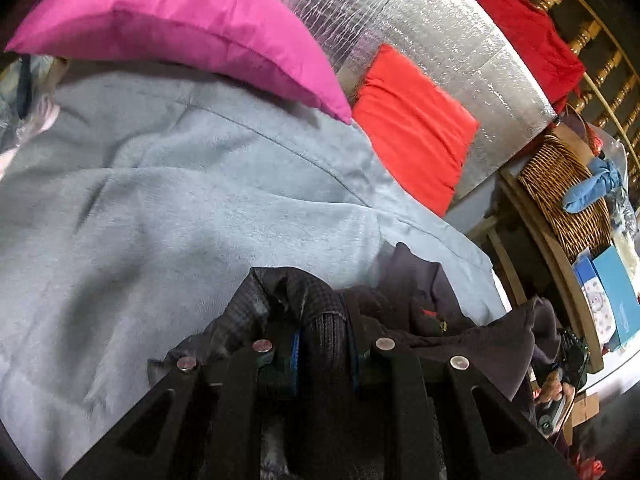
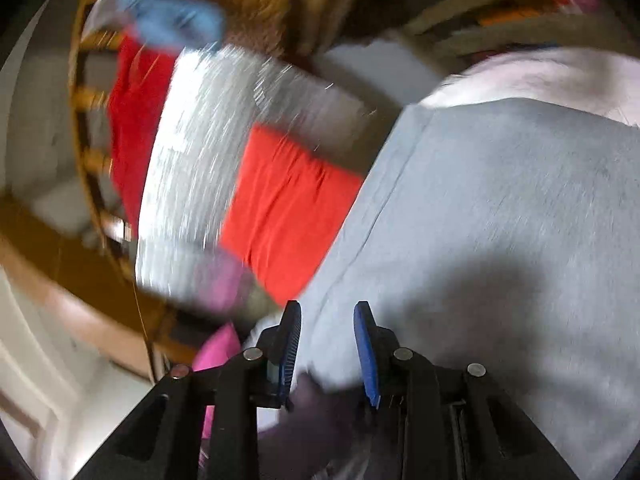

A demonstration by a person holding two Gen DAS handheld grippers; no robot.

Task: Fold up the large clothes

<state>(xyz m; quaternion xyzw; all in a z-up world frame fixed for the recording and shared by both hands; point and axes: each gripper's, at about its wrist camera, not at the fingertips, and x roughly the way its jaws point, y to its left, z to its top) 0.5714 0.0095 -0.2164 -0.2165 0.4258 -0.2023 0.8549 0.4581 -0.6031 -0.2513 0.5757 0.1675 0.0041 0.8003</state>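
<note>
Left tongs (image 1: 323, 354) clamped on dark garment (image 1: 400, 312), right tongs (image 2: 328, 344) too; blue cloth (image 1: 592, 190) on wicker basket (image 1: 560, 196)

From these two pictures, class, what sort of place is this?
Probably a bedroom: a pale blue fleece blanket spread wide, a magenta fabric pillow and a woven wicker basket beside it.

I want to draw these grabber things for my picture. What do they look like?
Both are black. The left gripper and right gripper each have two black arms with triangle-shaped holes and four round silver discs in a row. The fingers are lined with ribbed blue pads; on the left one only thin blue edges show. No cables or sleeves can be seen.
</note>
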